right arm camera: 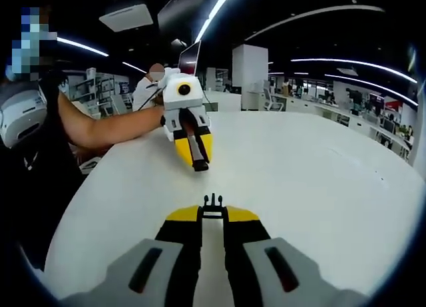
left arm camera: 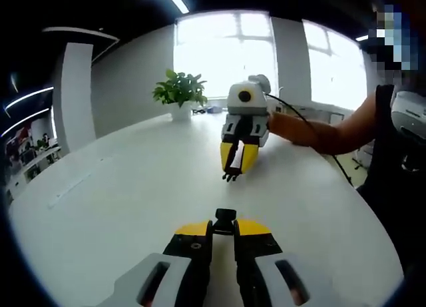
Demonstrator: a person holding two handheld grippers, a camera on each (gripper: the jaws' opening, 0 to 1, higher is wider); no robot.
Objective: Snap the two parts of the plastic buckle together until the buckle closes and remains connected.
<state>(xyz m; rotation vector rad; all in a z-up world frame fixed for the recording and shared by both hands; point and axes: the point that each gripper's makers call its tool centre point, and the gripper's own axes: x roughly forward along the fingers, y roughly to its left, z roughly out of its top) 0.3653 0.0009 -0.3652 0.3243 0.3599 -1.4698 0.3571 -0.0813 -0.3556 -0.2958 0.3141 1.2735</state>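
Observation:
In the left gripper view my left gripper [left arm camera: 224, 228] is shut on the black socket half of the buckle [left arm camera: 225, 218], which pokes out past the yellow tips. Facing it a short way off, my right gripper [left arm camera: 236, 166] holds the black pronged half [left arm camera: 231, 176], prongs toward me. The right gripper view shows the same from the other side: the right gripper [right arm camera: 212, 214] is shut on the pronged half [right arm camera: 212, 202], and the left gripper [right arm camera: 196, 159] points back with the socket half [right arm camera: 200, 166]. The two halves are apart above the white table [left arm camera: 120, 200].
A potted plant [left arm camera: 180, 90] stands at the table's far edge by bright windows. A person's forearm [left arm camera: 319, 130] reaches in from the right in the left gripper view, and a forearm [right arm camera: 106, 127] from the left in the right gripper view. Office desks and monitors lie beyond the table.

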